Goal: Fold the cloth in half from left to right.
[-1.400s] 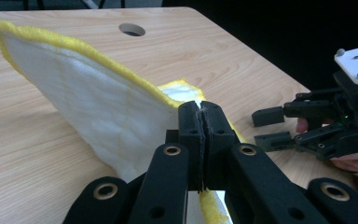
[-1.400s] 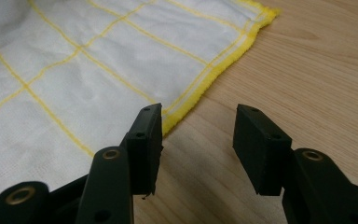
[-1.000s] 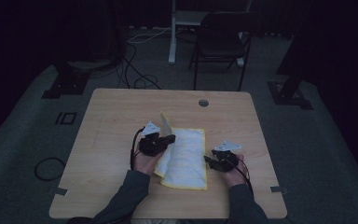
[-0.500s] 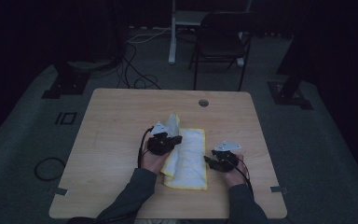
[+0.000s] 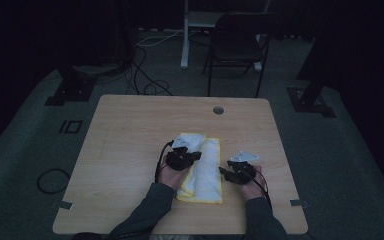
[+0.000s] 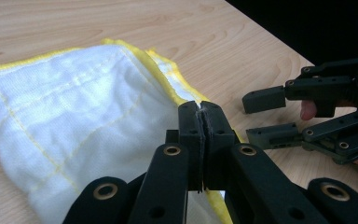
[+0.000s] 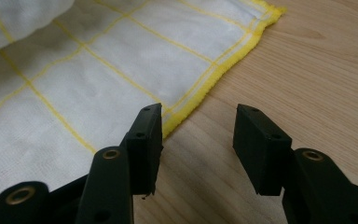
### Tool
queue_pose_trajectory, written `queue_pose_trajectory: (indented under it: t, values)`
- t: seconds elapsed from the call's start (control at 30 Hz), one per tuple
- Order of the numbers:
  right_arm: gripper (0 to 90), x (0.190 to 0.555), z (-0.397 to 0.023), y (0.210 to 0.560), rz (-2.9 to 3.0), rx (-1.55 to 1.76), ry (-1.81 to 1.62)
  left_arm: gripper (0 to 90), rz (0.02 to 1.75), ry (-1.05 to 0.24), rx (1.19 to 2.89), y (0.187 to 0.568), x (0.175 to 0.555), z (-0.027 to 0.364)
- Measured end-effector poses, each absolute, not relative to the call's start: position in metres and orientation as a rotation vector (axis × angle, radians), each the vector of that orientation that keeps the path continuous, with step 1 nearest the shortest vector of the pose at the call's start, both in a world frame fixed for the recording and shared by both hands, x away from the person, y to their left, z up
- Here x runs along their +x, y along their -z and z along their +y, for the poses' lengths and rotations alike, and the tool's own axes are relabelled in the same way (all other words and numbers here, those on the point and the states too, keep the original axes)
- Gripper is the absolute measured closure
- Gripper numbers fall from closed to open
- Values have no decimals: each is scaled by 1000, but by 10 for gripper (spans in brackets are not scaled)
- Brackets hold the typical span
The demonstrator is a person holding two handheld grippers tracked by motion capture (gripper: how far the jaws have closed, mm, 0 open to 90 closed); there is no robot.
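Observation:
A white cloth (image 5: 209, 172) with yellow grid lines and a yellow hem lies folded on the wooden table (image 5: 125, 140), near its front edge. My left gripper (image 5: 196, 156) is over the cloth's left half, shut on a thin edge of the cloth (image 6: 74, 107), which shows pinched between the tips of the left gripper (image 6: 200, 109). Just off the cloth's right hem my right gripper (image 5: 224, 173) rests low on the table. In its own view the right gripper (image 7: 198, 126) stands open over bare wood, its left jaw beside the hem of the cloth (image 7: 98, 70). The right gripper (image 6: 261, 117) also shows open in the left gripper view.
A round cable hole (image 5: 218, 110) sits near the table's far edge. Beyond the table stand a dark chair (image 5: 240, 42) and a white post (image 5: 185, 35), with cables (image 5: 145, 80) on the floor. Wide bare wood lies left of the cloth.
My left hand has carried the lifted cloth edge to the right and down, so the raised flap now lies low over the cloth. The right gripper has kept still.

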State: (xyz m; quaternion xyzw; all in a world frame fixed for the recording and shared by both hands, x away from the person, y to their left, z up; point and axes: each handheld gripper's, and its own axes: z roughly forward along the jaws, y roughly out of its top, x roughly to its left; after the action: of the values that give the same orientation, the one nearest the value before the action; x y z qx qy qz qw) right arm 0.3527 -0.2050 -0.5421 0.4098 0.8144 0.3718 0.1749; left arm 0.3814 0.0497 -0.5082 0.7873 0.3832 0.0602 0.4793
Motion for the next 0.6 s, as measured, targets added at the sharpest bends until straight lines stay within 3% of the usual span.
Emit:
queue_pose_trajectory:
  t: [0.6]
  values:
    - [520,353,-207,542,2305,1163,-1056,889,913,-129,1927,507,384,31]
